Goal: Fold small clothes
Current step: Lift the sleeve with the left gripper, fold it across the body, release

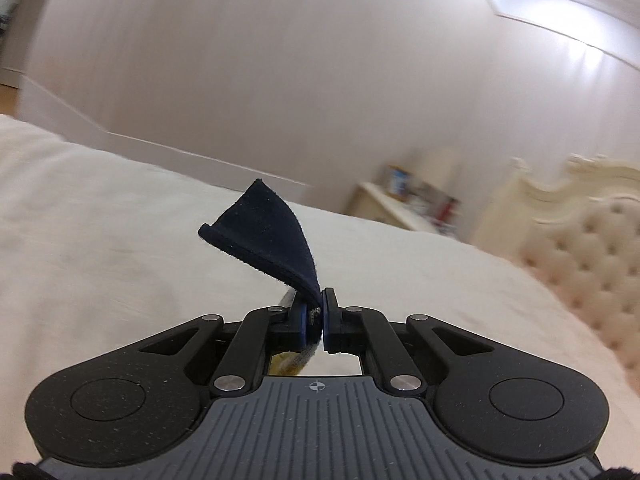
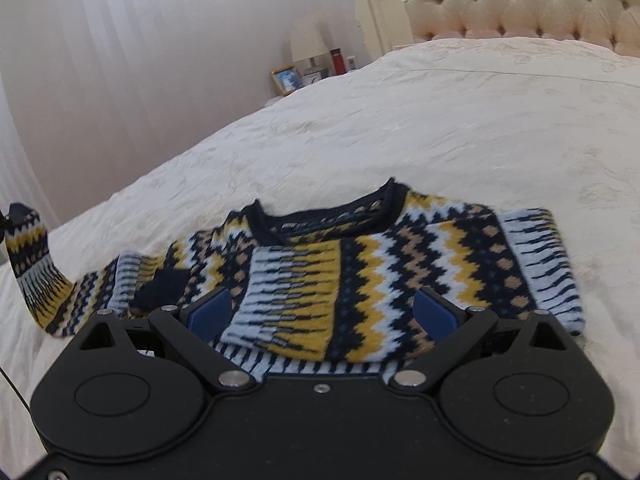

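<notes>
Left claw pinches the sleeve cuff, lifted off the bed; right claw spread over the sweater. Sleeve fold underway; next, lay it across the body.

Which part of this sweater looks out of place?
The left sleeve: it stands up off the bed, its navy cuff pinched in the left claw, while the other sleeve lies folded across the sweater.

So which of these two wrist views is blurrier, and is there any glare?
Left wrist view: nightstand and headboard smeared by motion blur, navy cuff sharp, bright glare on the wall upper right. Right wrist view: sweater fairly crisp, even soft light, fisheye bends the bed.
</notes>
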`<state>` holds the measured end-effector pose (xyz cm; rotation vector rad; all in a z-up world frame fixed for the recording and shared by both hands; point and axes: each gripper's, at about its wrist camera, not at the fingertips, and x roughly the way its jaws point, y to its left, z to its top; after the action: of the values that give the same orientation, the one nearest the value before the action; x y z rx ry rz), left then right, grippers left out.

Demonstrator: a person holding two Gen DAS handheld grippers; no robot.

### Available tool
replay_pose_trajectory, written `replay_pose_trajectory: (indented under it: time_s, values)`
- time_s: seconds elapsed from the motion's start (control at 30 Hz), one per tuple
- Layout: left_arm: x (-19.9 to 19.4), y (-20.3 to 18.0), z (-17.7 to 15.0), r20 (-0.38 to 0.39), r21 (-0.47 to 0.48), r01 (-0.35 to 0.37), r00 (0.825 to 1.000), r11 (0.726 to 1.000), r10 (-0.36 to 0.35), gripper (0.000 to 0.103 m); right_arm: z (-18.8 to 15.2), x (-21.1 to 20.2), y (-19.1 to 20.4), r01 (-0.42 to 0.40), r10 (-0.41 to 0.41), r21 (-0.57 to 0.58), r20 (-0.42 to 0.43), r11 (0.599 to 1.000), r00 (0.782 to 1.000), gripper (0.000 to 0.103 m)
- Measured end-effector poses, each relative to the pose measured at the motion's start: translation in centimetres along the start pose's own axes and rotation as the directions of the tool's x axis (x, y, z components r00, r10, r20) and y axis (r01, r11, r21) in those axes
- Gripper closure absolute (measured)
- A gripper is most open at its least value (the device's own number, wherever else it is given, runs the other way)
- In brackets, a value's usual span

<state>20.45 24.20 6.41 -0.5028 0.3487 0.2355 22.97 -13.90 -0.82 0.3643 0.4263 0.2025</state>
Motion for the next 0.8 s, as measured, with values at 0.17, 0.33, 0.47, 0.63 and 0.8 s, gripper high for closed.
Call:
replay_pose_trajectory:
  time_s: [0.17, 0.33, 0.47, 0.63, 0.8]
  values:
    - [1.0, -6.2, -2.6, -0.075, 0.001, 0.150, 0.986, 0.989, -0.149, 0.097, 1.1, -1.0, -1.6, 0.016, -0.017, 0.032, 0.034, 0.999, 0.999, 0.005]
    - [1.8, -12.0, -5.0, -0.144, 0.075, 0.270, 0.956, 0.960, -0.257, 0.097, 2.1, -1.3, -3.8, 0.049, -0.054, 0.099, 0.051, 0.994, 0.997, 0.005]
    - [1.9, -15.5, -6.4, -0.176, 0.078, 0.377, 0.917, 0.923, -0.359, 0.097, 2.7, -1.9, -5.9, 0.068, -0.080, 0.161, 0.065, 0.985, 0.995, 0.005]
    - [1.9, -19.0, -9.2, -0.219, 0.115, 0.491, 0.860, 0.864, -0.460, 0.097, 3.4, -2.5, -8.6, 0.117, -0.135, 0.233, 0.066, 0.966, 0.989, 0.005]
    - [3.7, -20.5, -13.3, -0.344, 0.136, 0.542, 0.811, 0.830, -0.473, 0.096, 3.7, -2.8, -11.3, 0.178, -0.196, 0.303, 0.031, 0.936, 0.980, 0.005]
